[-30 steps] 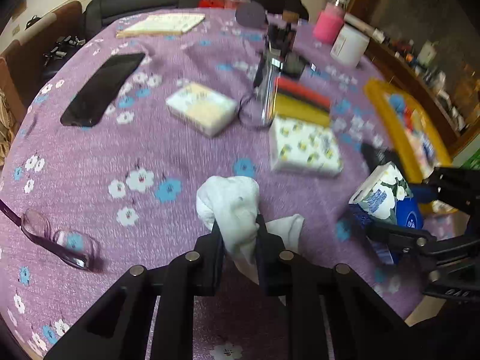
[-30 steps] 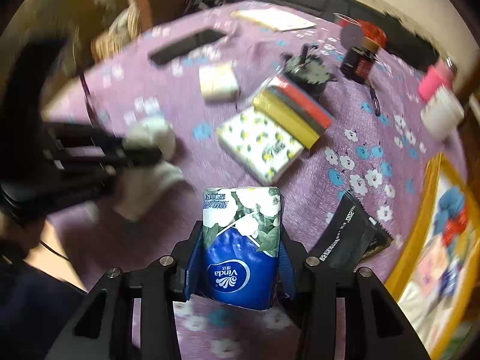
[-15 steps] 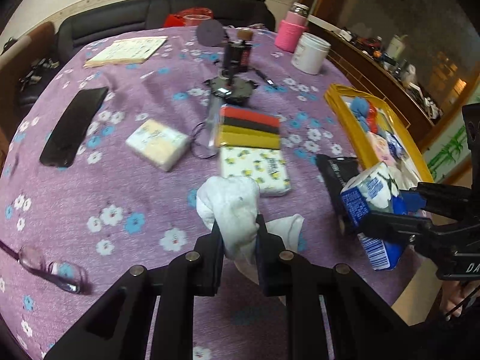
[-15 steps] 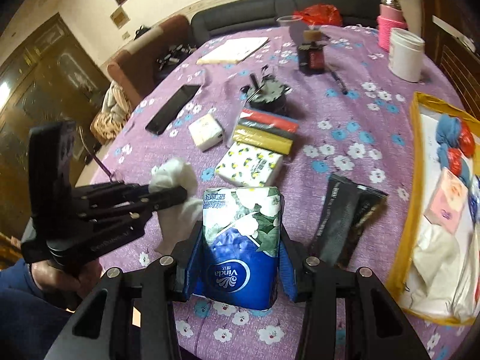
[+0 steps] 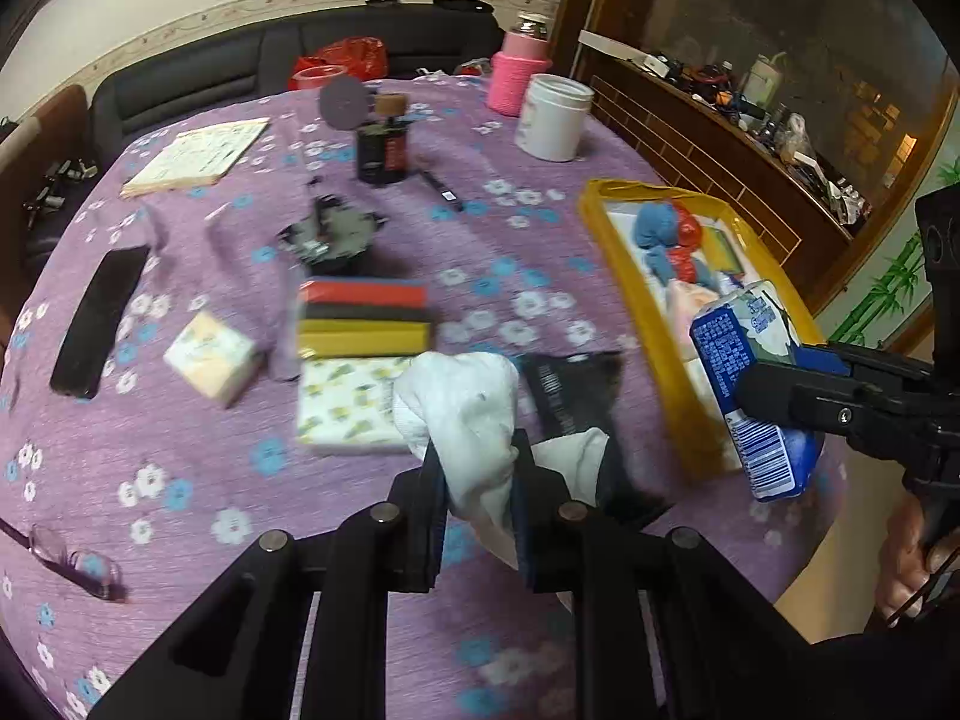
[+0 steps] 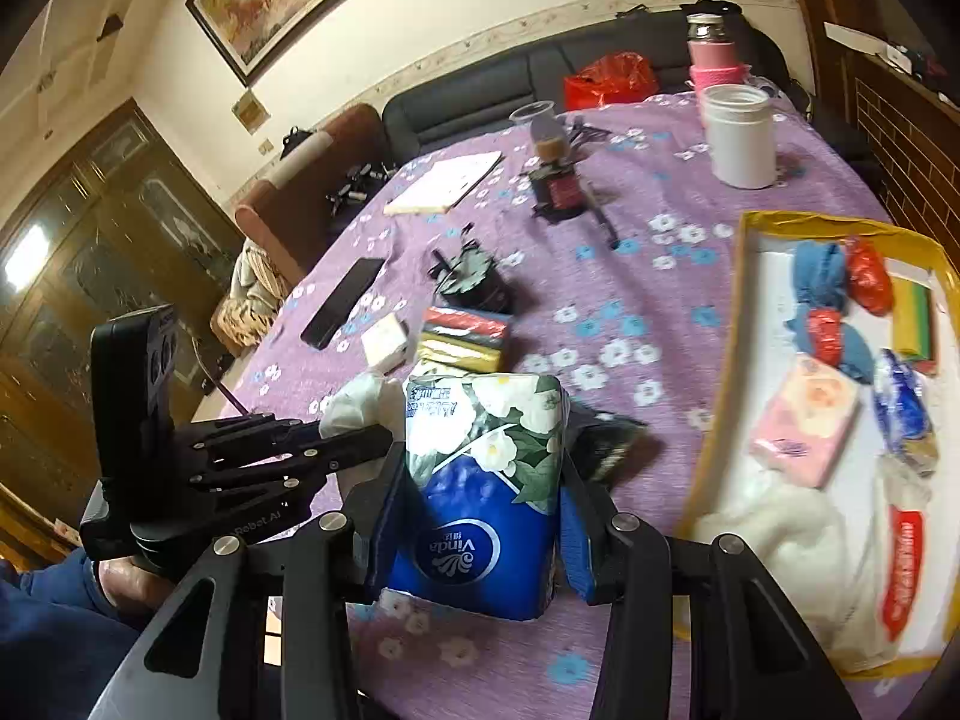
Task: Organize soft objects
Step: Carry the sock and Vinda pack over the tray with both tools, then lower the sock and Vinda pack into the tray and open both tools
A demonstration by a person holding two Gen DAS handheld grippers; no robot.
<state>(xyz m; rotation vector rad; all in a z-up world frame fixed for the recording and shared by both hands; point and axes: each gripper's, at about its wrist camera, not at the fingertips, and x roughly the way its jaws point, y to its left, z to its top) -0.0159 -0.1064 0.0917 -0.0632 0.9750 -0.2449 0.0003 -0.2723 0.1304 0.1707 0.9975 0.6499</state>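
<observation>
My left gripper (image 5: 477, 462) is shut on a crumpled white cloth (image 5: 462, 408), held above the purple flowered tablecloth. My right gripper (image 6: 480, 480) is shut on a blue and white tissue pack (image 6: 480, 480) printed with flowers. In the left wrist view that tissue pack (image 5: 750, 396) hangs over the near corner of the yellow-rimmed tray (image 5: 624, 276), with the right gripper's fingers (image 5: 798, 396) clamped on it. In the right wrist view the left gripper (image 6: 354, 435) and its white cloth (image 6: 360, 402) sit just left of the pack. The tray (image 6: 714, 420) holds several soft items.
On the table lie a yellow-patterned napkin pack (image 5: 348, 408), stacked red, black and yellow sponges (image 5: 363, 318), a small tissue pack (image 5: 210, 357), a black packet (image 5: 567, 390), a phone (image 5: 99, 318), glasses (image 5: 72, 558), a white jar (image 5: 555, 117), a pink bottle (image 5: 516, 75) and a notebook (image 5: 195, 153).
Both grippers have risen and swung to the right, toward the yellow tray, each keeping its load. The tissue pack has come over the tray's near corner.
</observation>
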